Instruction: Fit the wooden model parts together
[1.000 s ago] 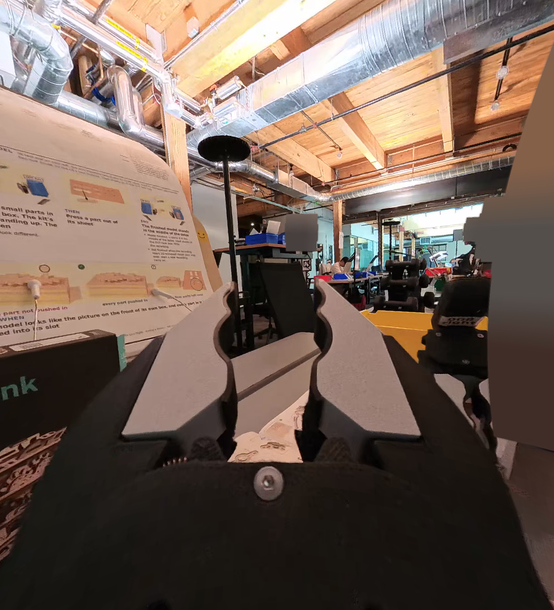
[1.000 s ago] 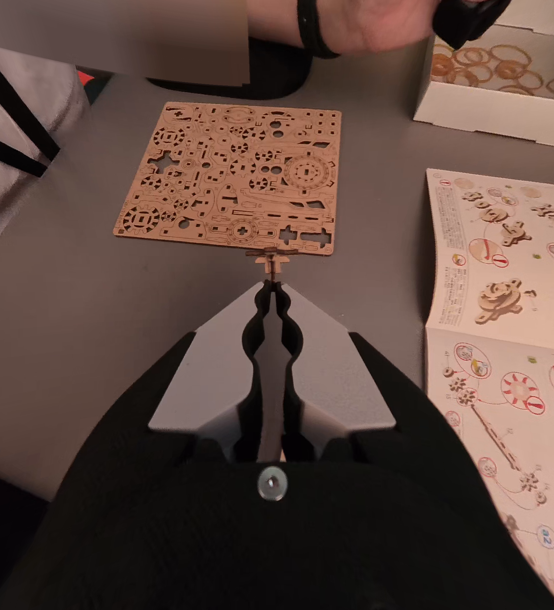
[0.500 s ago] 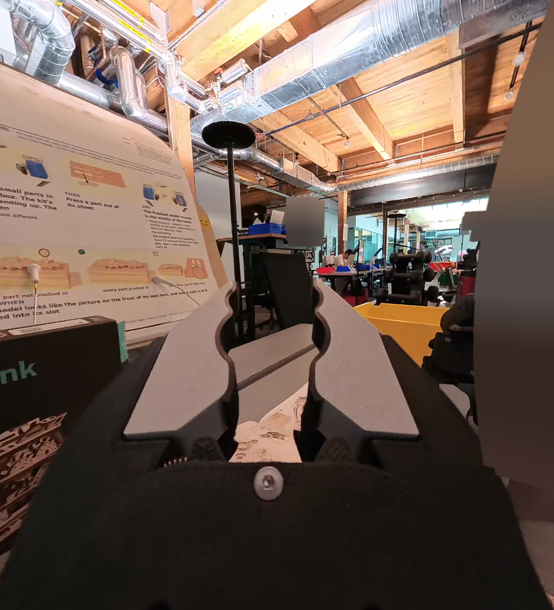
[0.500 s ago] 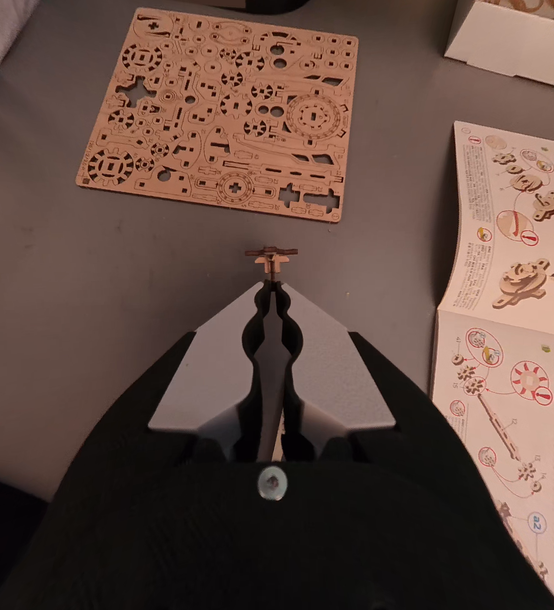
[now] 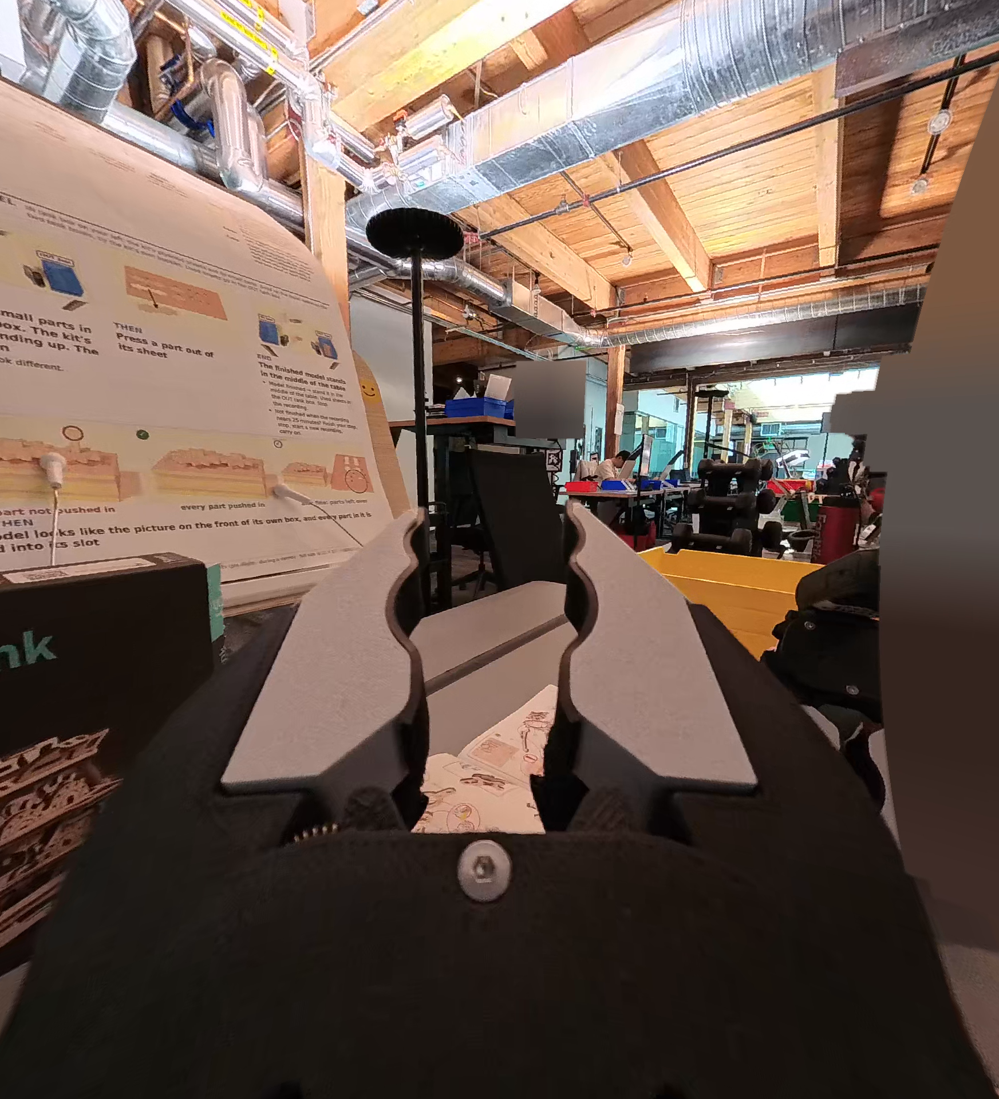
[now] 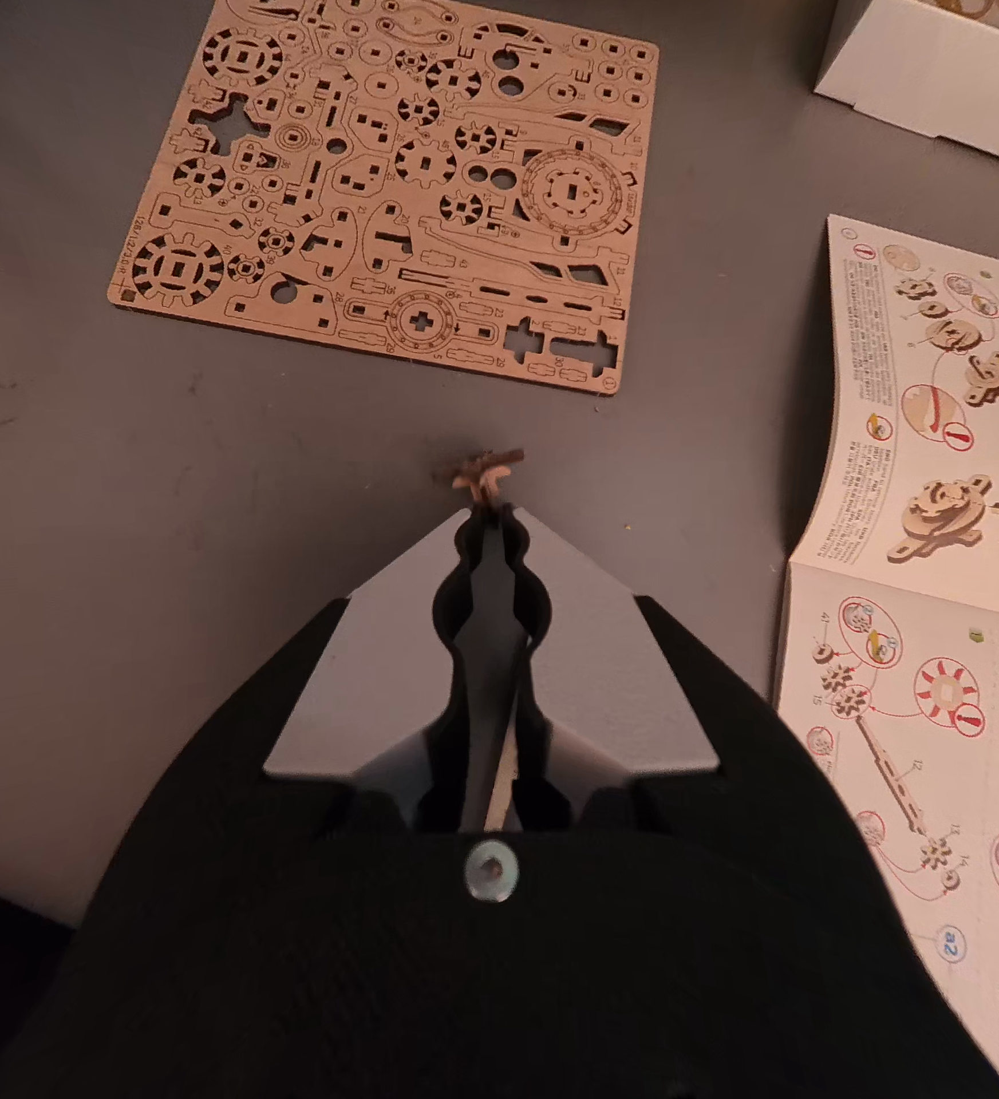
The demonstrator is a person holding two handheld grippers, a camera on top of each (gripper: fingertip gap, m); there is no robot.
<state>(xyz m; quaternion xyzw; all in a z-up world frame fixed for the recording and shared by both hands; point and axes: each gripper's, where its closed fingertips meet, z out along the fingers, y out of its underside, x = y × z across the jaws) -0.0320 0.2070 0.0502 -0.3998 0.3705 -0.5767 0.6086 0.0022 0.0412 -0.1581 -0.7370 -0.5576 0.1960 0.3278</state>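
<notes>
Worktop (image 6: 128, 535): grey, matte, faintly scuffed. Items being carried directly on it:

- Wooden parts sheet (image 6: 390, 190), laser-cut, being kept flat toward the far side, with several cut-outs already vacated.
- Instruction booklet (image 6: 925, 594), being held open at the right, its pages curling slightly at the fold; in the left wrist view a portion is being glimpsed (image 5: 485, 773) low between the fingers.
- White box (image 6: 931, 89), being seen at the far right corner, partly cropped.
- Dark kit box (image 5: 68, 713), being stood upright at the left.
- Large instruction poster (image 5: 128, 386), being propped behind the dark box.
</notes>
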